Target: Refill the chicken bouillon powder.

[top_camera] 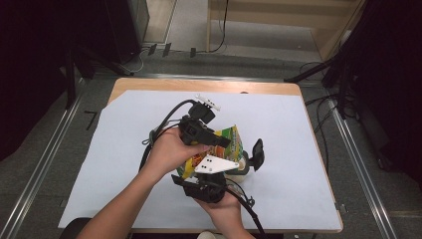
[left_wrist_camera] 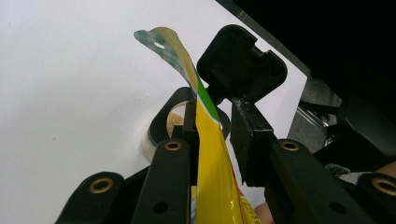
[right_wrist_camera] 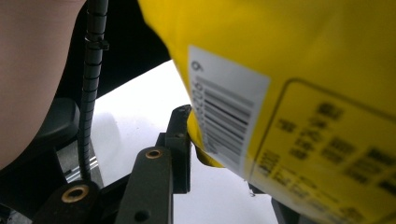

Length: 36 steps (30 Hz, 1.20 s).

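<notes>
Left claw (top_camera: pixel 219 141) clamped on yellow-green foil pouch (top_camera: pixel 228 137); right claw (top_camera: pixel 196 180) grips pouch bottom, frame centre. Tilt slowly, spout over open jar (left_wrist_camera: pixel 173 122).

Your two black handheld grippers, arms bare to the elbow.

Your left gripper (top_camera: pixel 225 141) is a chunky black block with a ribbed black cable looping off its back and a small white bracket at its far end. Your right gripper (top_camera: pixel 191 180) carries a pale grey three-cornered plate dotted with small dark marks, and a black cable trails from it toward you. Seen along the jaws, each gripper has matt black linkage arms pinned with brass-coloured rivets, ending in flat black rectangular pads (left_wrist_camera: pixel 245 140). No sleeves cover your forearms, and you wear no gloves on either hand.
</notes>
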### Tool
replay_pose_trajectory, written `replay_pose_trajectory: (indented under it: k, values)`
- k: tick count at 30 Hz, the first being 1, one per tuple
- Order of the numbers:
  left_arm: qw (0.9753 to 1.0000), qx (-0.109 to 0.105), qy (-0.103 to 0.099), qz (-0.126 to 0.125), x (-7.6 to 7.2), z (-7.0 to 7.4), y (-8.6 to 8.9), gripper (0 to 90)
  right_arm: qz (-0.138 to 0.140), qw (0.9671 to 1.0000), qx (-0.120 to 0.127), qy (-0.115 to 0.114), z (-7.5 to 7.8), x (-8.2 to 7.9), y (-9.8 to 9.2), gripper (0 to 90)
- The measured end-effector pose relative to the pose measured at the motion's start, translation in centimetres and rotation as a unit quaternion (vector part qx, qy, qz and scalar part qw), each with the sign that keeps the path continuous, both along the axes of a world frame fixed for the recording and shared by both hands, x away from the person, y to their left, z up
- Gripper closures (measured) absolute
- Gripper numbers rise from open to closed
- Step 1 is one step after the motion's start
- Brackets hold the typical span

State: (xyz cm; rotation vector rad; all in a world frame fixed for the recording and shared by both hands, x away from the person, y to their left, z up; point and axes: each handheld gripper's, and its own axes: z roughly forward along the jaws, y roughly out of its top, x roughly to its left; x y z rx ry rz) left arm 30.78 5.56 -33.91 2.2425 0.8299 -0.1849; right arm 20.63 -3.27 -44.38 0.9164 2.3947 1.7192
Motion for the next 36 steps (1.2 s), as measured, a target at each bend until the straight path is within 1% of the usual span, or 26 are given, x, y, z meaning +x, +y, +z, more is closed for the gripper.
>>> replay_pose_trajectory:
  k: [2,9,11,12,16,19,22,27,29,31,32,36]
  values:
    - [1.0,0.0,-0.003,0.001,-0.09,0.05,-0.03,76.0,0.0,1.0,0.004,0.004,-0.02,0.06,-0.02,69.1]
    - [1.0,0.002,-0.008,0.002,-0.21,0.11,-0.1,75.2,-0.002,1.0,0.004,0.0,-0.14,0.18,-0.1,69.2]
    - [1.0,0.002,-0.009,0.001,-0.2,0.1,-0.09,75.1,-0.002,1.0,0.005,0.003,-0.15,0.23,-0.13,69.4]
    - [1.0,0.002,-0.009,0.001,-0.2,0.12,-0.07,75.1,-0.001,1.0,0.007,0.004,-0.17,0.27,-0.13,69.4]
    - [1.0,-0.003,-0.008,0.002,-0.24,0.17,-0.03,75.0,-0.003,1.0,0.004,0.004,-0.21,0.36,-0.2,69.6]
    - [0.9999,-0.002,-0.01,0.002,-0.3,0.28,0.01,74.9,-0.006,1.0,0.003,0.003,-0.25,0.51,-0.31,69.7]
    - [0.9999,-0.006,-0.009,0.001,-0.32,0.35,0.07,74.9,-0.008,1.0,0.004,0.004,-0.27,0.63,-0.4,69.8]
    - [0.9999,-0.003,-0.012,0.002,-0.36,0.38,0.07,75.6,-0.009,0.9998,0.008,0.013,-0.36,0.83,-0.61,69.7]
    - [0.9999,0.001,-0.017,0.005,-0.32,0.38,0.08,77.2,-0.008,0.9999,0.008,0.005,-0.23,0.69,-0.61,69.0]
    - [0.9999,-0.001,-0.014,0.008,-0.24,0.39,0.16,77.7,-0.006,1.0,0.005,-0.003,-0.02,0.47,-0.55,68.4]
    - [0.9999,-0.004,-0.013,0.007,-0.19,0.41,0.21,77.7,-0.006,1.0,0.005,-0.005,0.06,0.39,-0.49,68.2]
    - [0.9997,0.002,-0.021,0.011,-0.24,0.61,0.18,78.0,-0.003,0.9999,0.009,-0.004,0.18,0.38,-0.43,67.7]
